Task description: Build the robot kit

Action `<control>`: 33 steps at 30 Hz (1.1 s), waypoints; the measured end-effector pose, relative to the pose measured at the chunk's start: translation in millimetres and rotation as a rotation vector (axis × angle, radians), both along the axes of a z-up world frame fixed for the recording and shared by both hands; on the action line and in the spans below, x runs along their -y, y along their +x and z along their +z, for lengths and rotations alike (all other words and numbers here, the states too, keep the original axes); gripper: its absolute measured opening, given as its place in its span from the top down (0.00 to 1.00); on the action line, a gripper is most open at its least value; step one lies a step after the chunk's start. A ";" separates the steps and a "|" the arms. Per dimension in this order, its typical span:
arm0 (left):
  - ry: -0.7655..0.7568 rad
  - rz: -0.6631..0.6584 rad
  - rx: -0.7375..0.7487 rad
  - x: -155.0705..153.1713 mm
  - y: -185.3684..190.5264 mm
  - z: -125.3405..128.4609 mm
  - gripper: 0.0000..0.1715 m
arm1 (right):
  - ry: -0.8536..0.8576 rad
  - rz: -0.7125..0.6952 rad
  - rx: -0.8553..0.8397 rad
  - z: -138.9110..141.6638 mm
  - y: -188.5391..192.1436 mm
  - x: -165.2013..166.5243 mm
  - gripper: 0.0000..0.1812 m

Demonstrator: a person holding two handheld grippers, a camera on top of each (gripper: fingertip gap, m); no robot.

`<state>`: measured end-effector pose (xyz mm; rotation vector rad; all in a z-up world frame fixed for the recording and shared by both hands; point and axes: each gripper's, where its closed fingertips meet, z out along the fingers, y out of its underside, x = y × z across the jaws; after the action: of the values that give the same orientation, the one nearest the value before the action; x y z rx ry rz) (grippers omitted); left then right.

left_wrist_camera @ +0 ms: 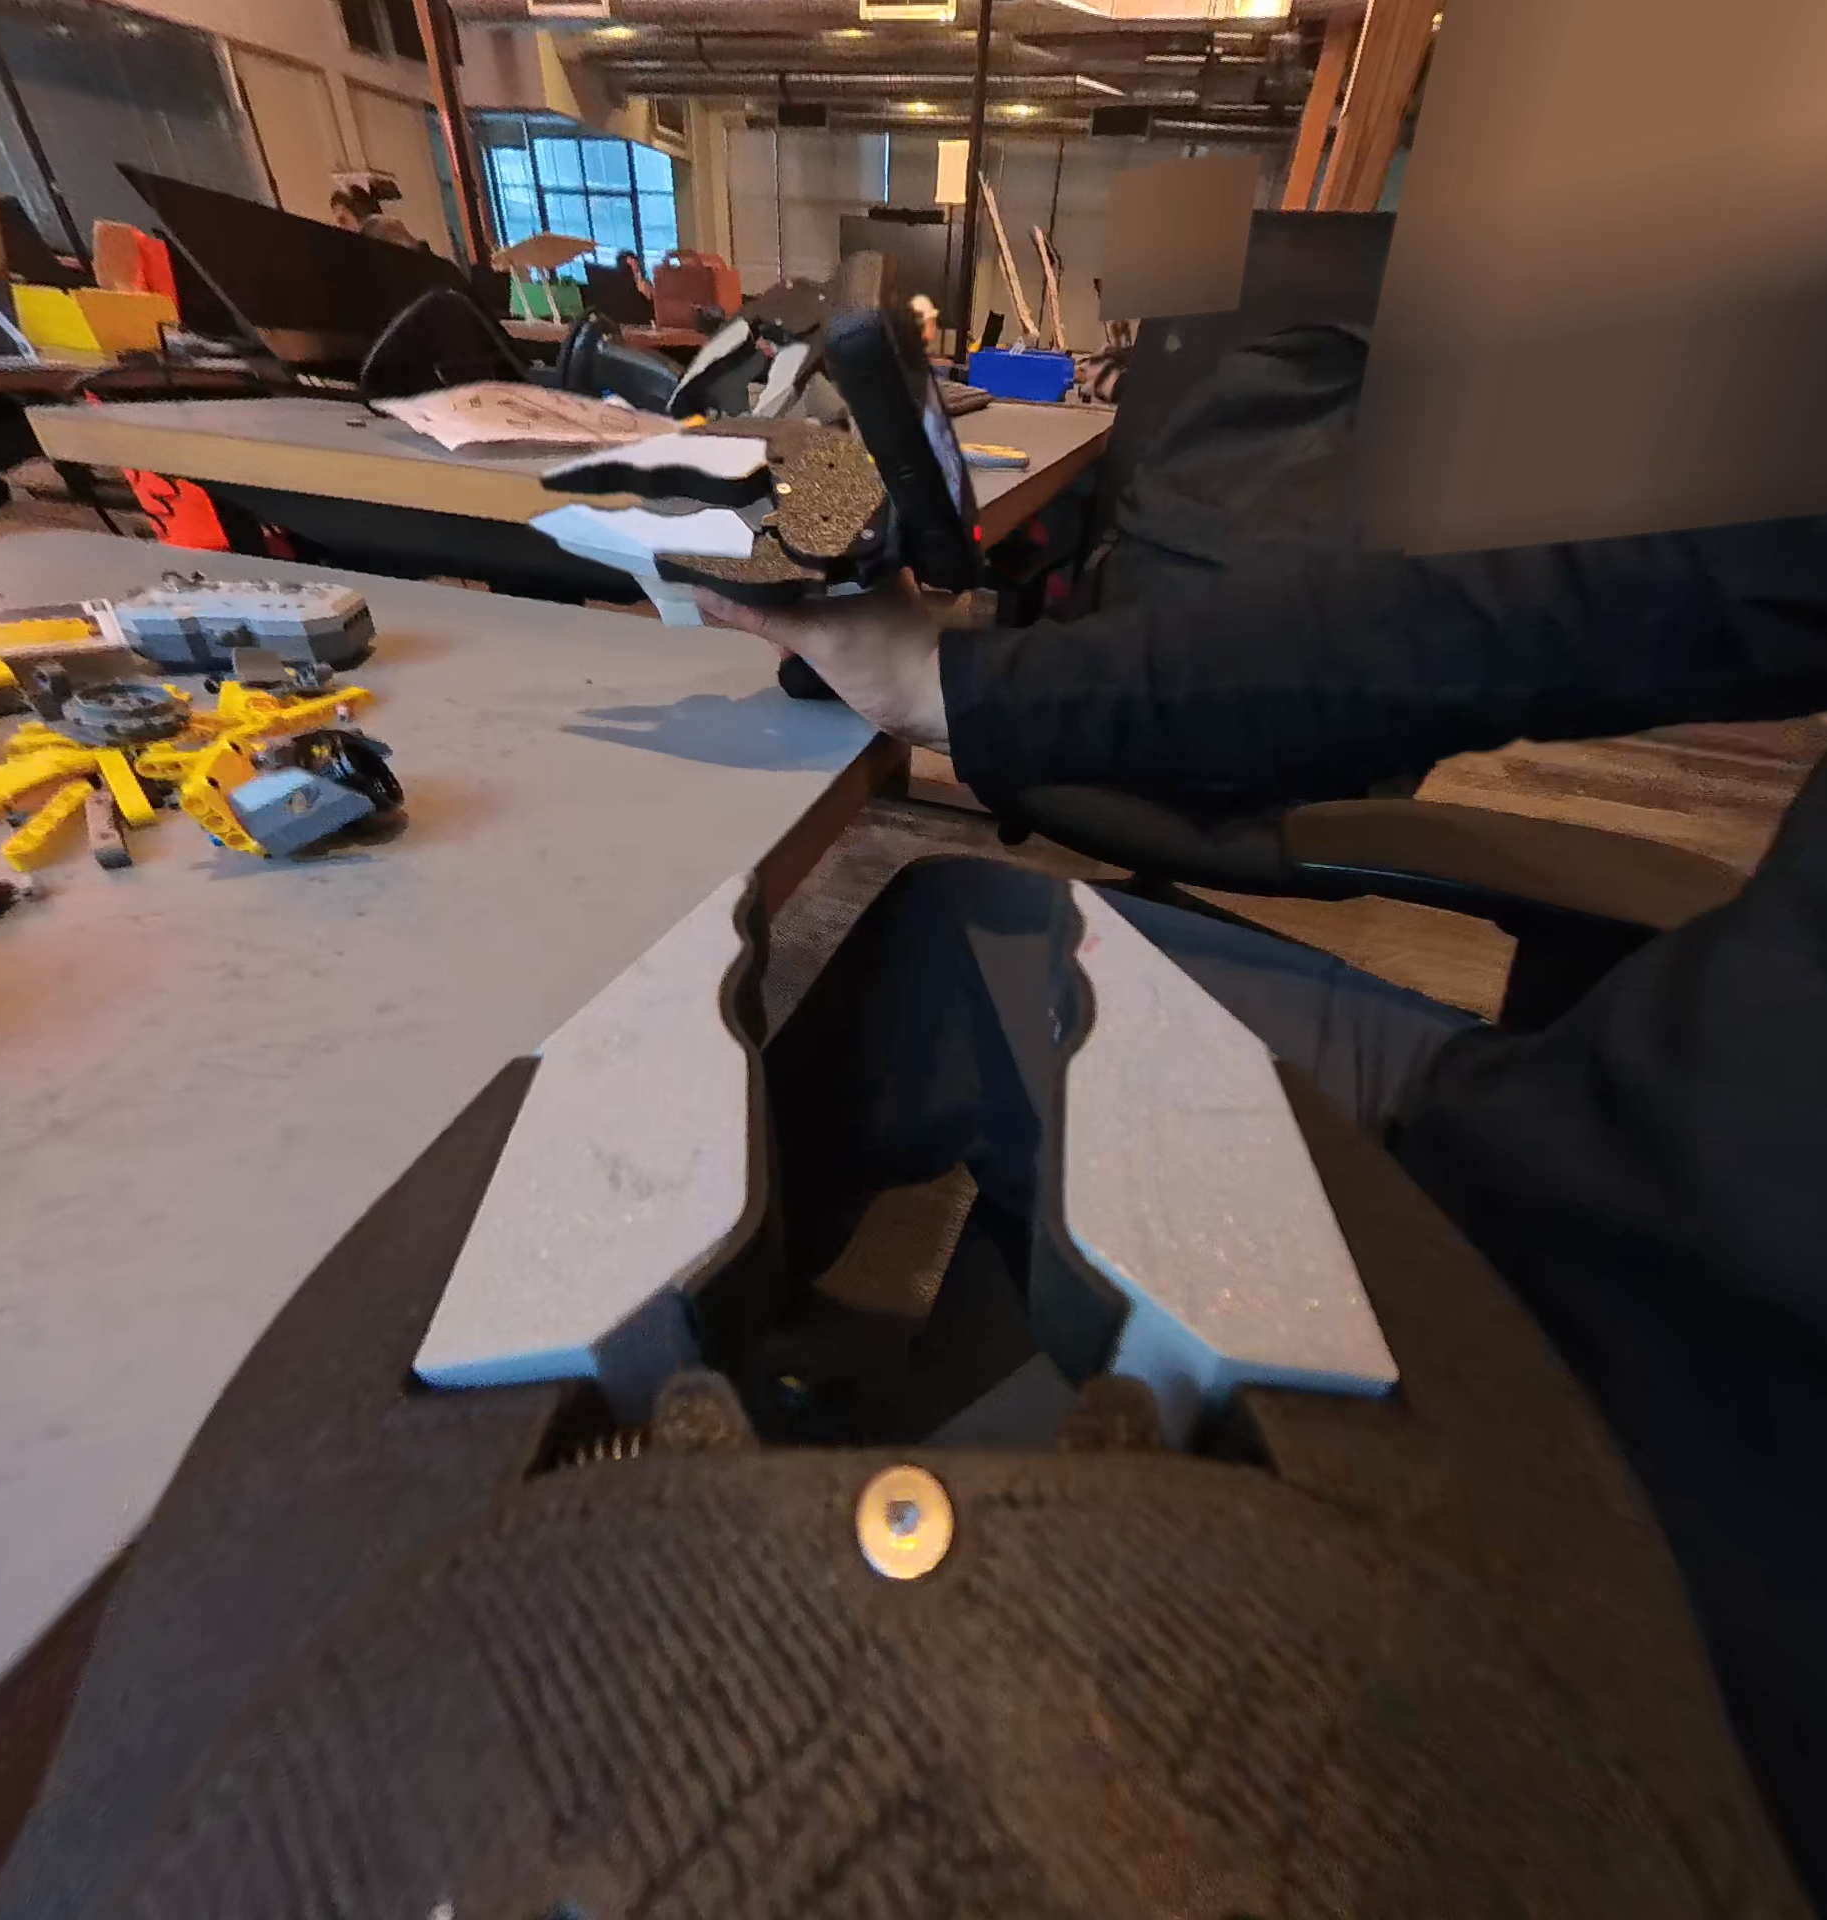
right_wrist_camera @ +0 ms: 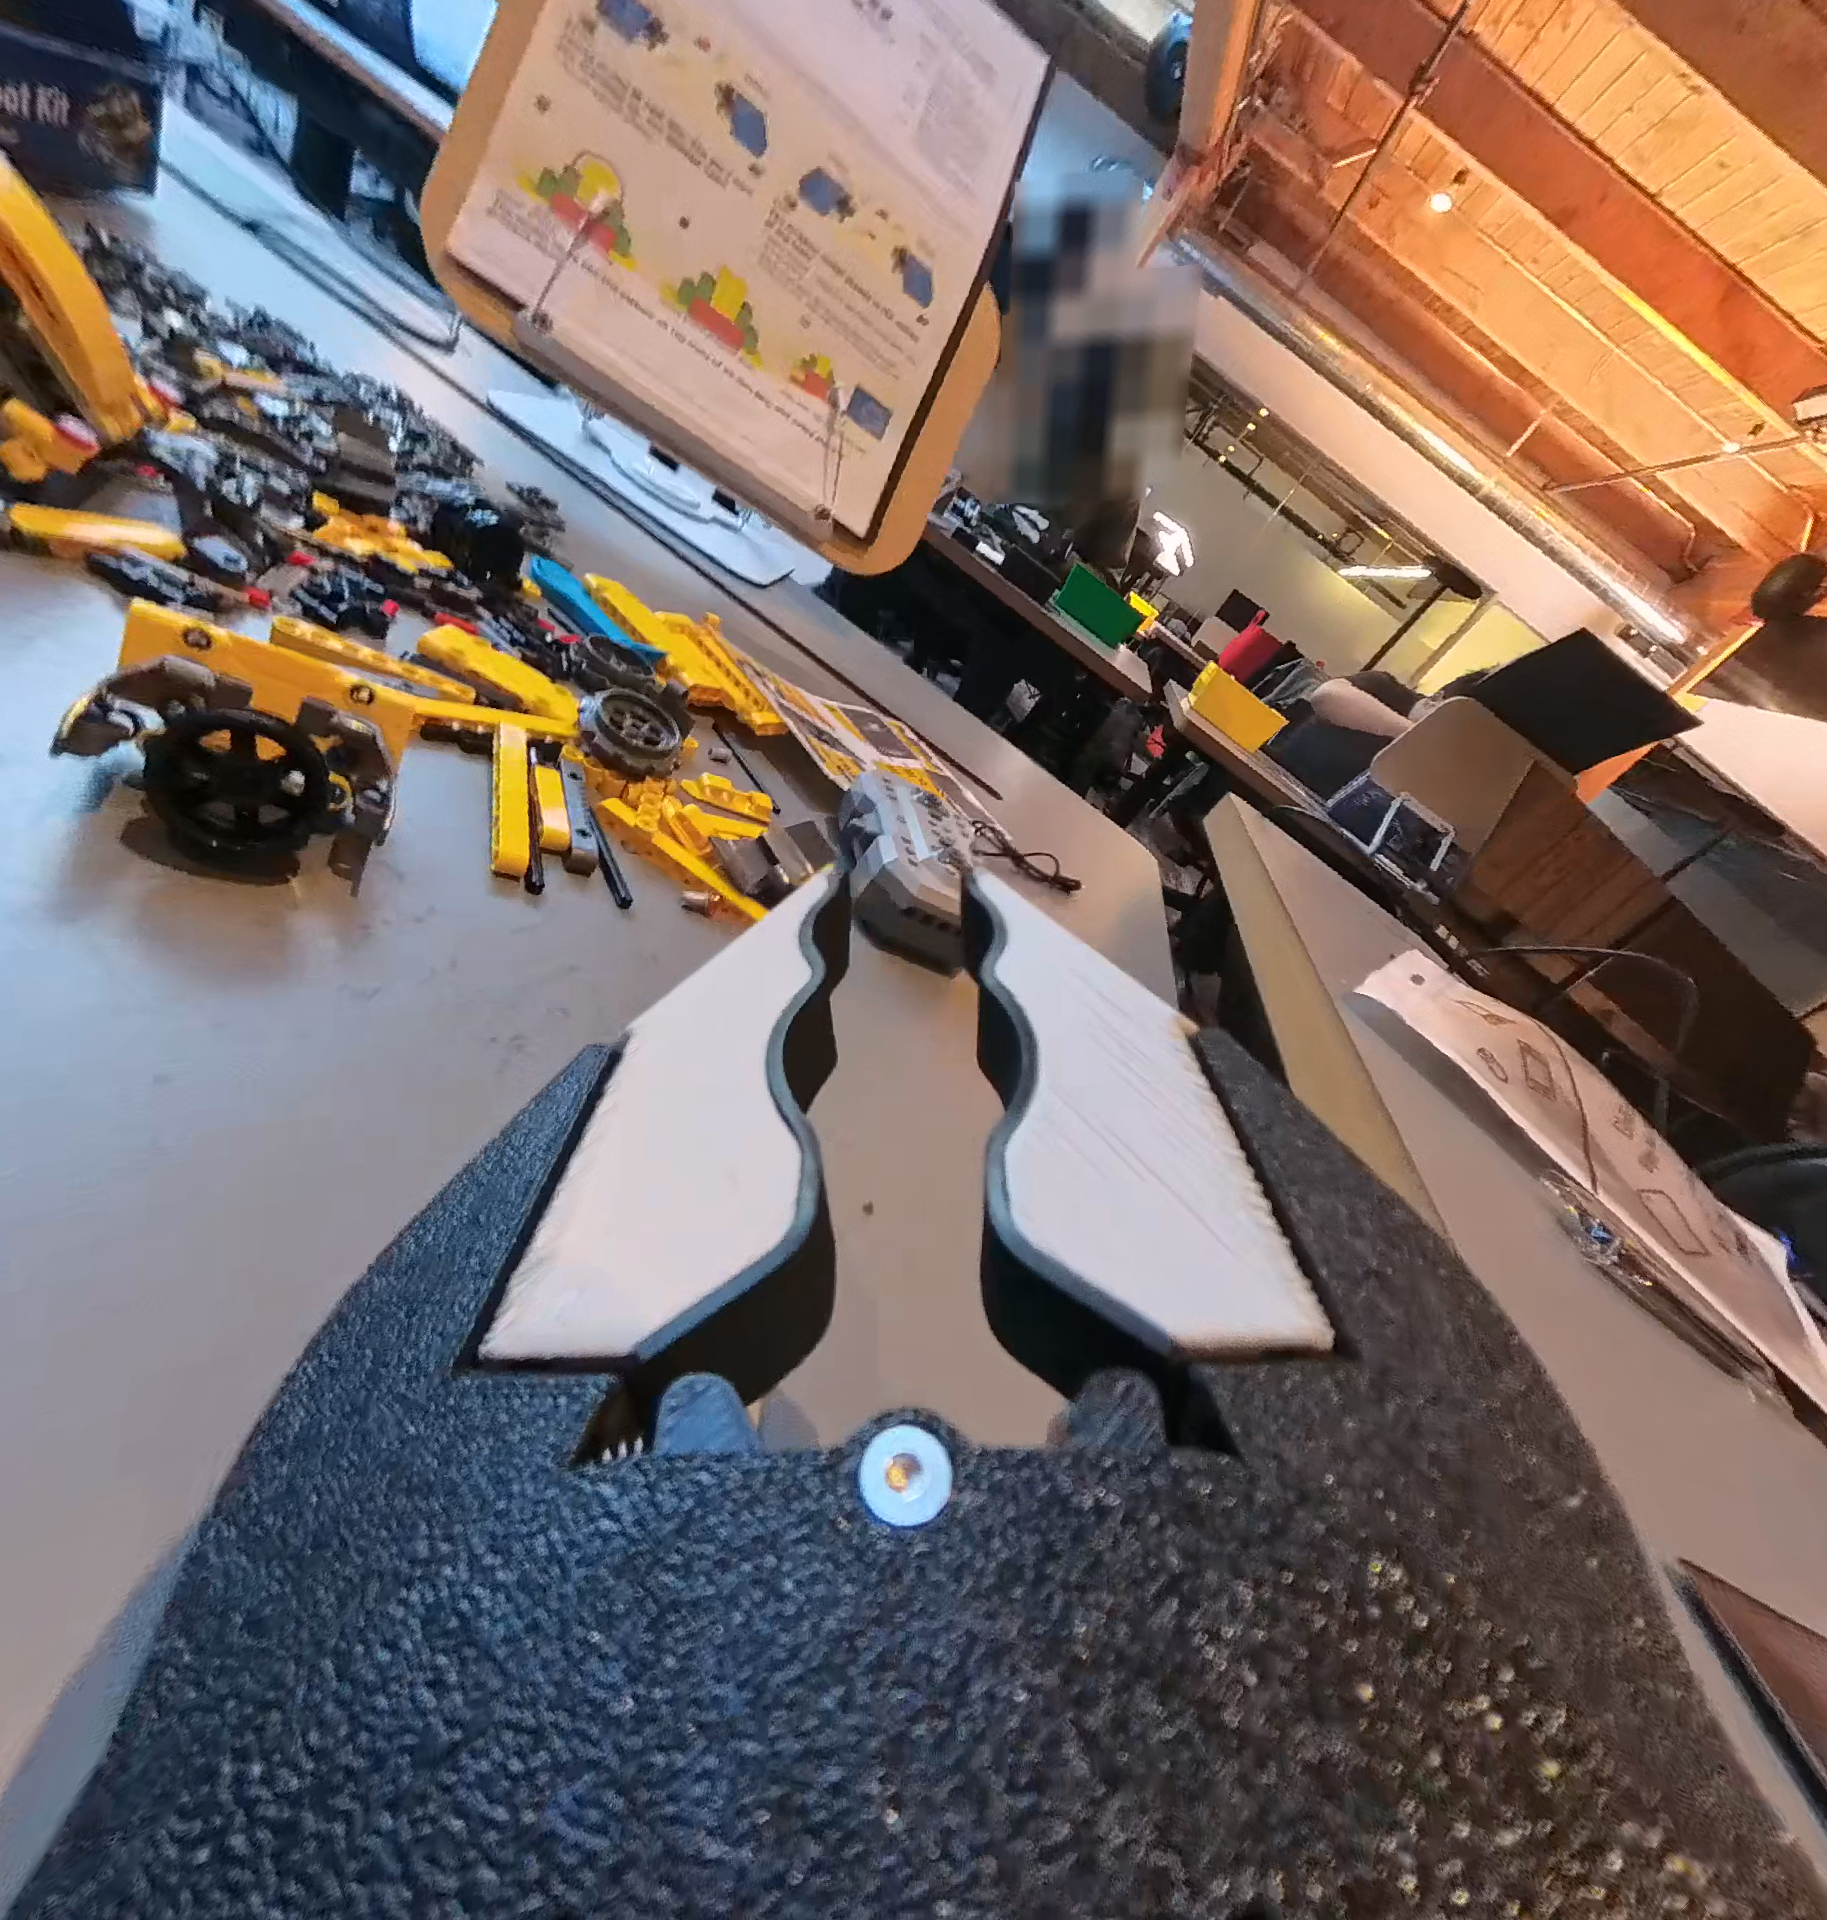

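Observation:
My left gripper [left_wrist_camera: 914,894] is open and empty. It hangs over the near right edge of the grey table [left_wrist_camera: 265,1091] and points towards a person's lap and a chair. My right gripper [right_wrist_camera: 909,883] is open and empty, low over the table. It is held in a hand and also shows in the left wrist view [left_wrist_camera: 550,504]. Just beyond its tips lies a grey block with a cable [right_wrist_camera: 904,831], nearest to it and not touched. Loose yellow beams [right_wrist_camera: 535,790], a dark gear [right_wrist_camera: 634,727] and a yellow wheeled assembly [right_wrist_camera: 234,769] lie to the left.
An instruction booklet on a stand [right_wrist_camera: 732,239] rises at the table's back. The brick pile [left_wrist_camera: 109,758] and the grey block [left_wrist_camera: 244,618] lie at the left. A second table with paper sheets [right_wrist_camera: 1574,1132] stands to the right. A person's sleeve [left_wrist_camera: 1356,665] crosses the view. Tip to tip, the grippers are about 30 cm apart.

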<state>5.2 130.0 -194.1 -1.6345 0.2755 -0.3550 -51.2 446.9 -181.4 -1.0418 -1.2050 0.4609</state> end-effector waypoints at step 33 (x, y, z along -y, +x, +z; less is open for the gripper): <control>-0.583 -0.033 0.208 90.3 145.6 -125.0 0.68 | -0.150 0.579 0.309 -203.7 120.3 237.0 0.89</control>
<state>150.8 39.7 -319.1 -2.1432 0.0371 -0.6710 69.1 209.8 -385.1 -0.8987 -1.7806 0.8715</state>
